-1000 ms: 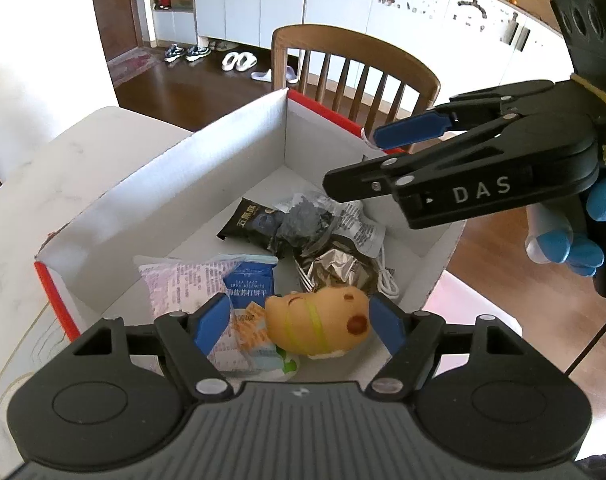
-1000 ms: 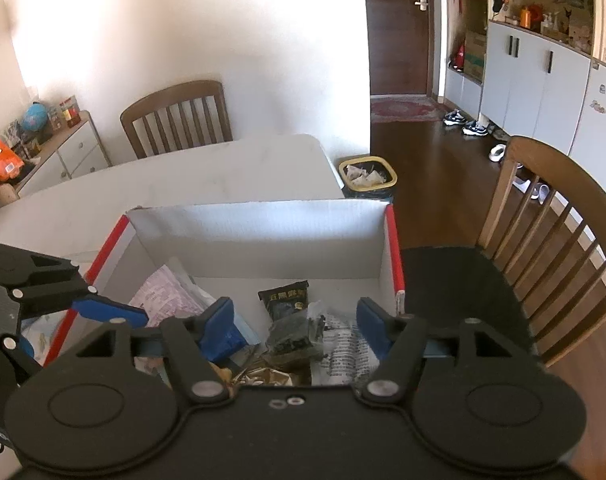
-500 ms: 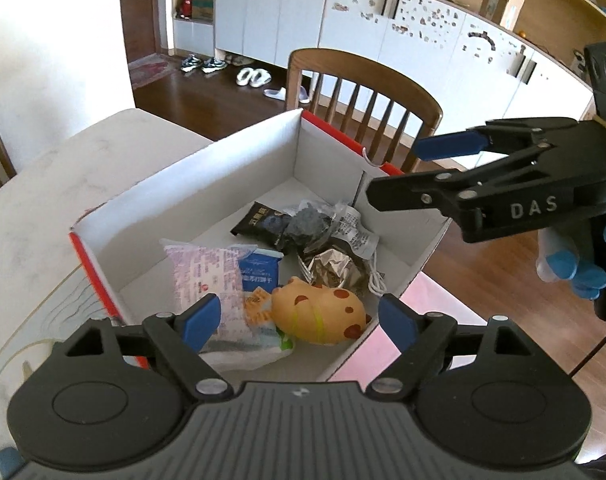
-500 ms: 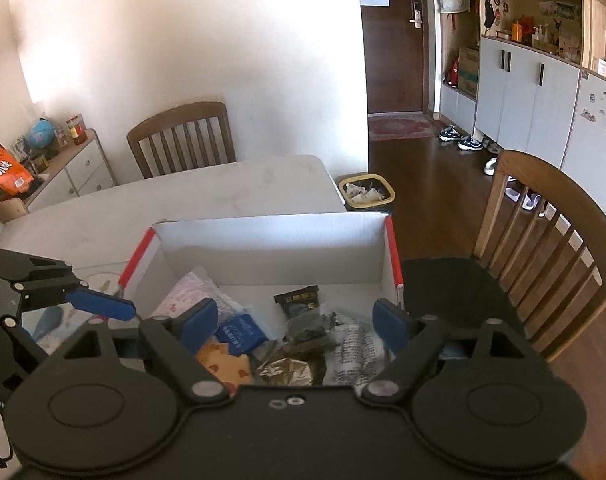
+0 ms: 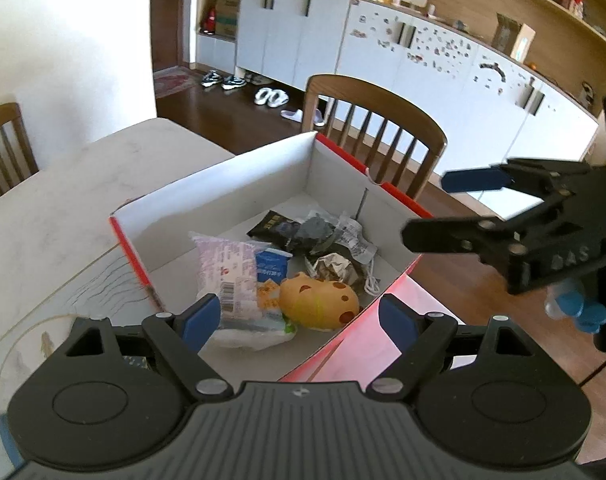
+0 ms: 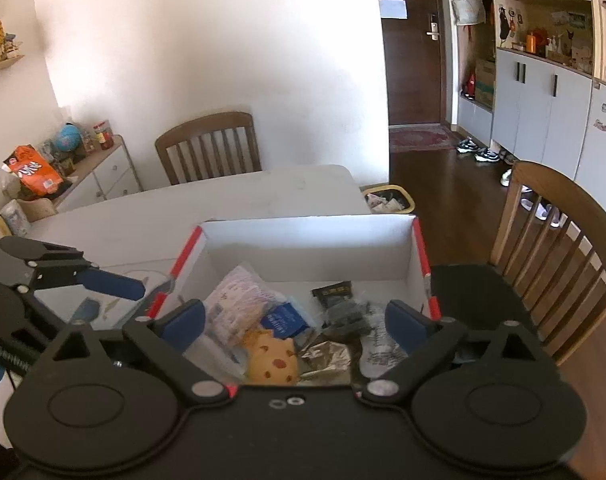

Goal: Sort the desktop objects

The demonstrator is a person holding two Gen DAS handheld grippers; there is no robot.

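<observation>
Nearest the lens at the bottom of the left wrist view, the left gripper (image 5: 295, 316) stands wide with nothing between its blue pads; its jaws have just been opening, and they hang above the near corner of the box (image 5: 223, 184). In the right wrist view the right gripper (image 6: 295, 322) is likewise spread to its widest and empty, its jaws also just opened. Just beyond the pads, inside the box, lie the yellow spotted toy (image 5: 319, 300), a pink-and-white snack packet (image 5: 227, 264), a blue biscuit pack (image 5: 271, 268), crumpled foil (image 5: 335, 266), a clear wrapper (image 5: 351, 236) and a dark sachet (image 5: 273, 226) toward the far wall. Sorting looks largely done: these items sit in the box. Farther off, the table (image 5: 63, 208) at centre left shows no loose objects in view, though a blue thing (image 6: 88, 308) lies beside the box at left in the right wrist view and may still need collecting.
</observation>
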